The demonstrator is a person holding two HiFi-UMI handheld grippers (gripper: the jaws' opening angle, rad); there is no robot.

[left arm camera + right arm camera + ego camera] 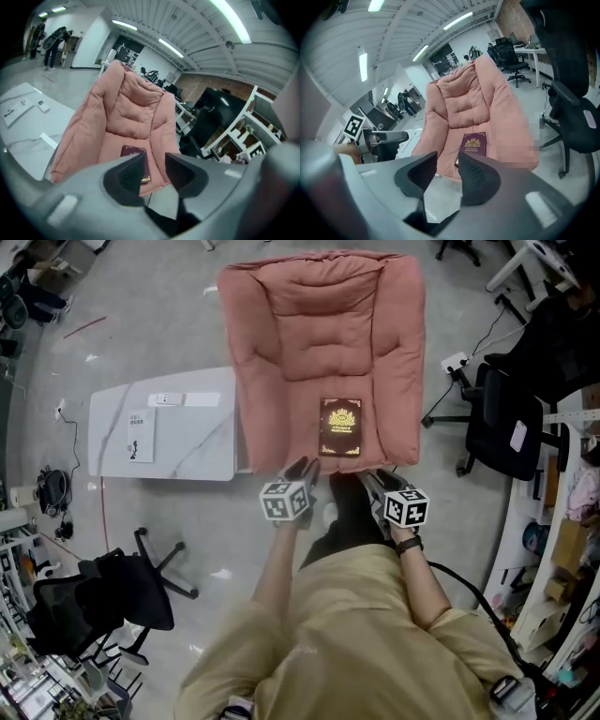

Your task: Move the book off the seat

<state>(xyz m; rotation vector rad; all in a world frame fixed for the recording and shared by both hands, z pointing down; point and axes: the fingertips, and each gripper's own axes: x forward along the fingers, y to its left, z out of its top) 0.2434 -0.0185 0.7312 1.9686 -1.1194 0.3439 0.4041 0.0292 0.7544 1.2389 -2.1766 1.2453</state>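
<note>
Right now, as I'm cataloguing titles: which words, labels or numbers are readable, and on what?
Dark red hardcover book on pink cushioned seat: gold lettering under a crest, too small to read.
White leaflet on white table: print too blurred.
Nothing else legible.

Bright, even indoor light — soft shadows only.
White glare off the ceiling strip lights (229, 21) in both gripper views, which bend and darken at the rims — close foreground blurs, head view is sharp.
</note>
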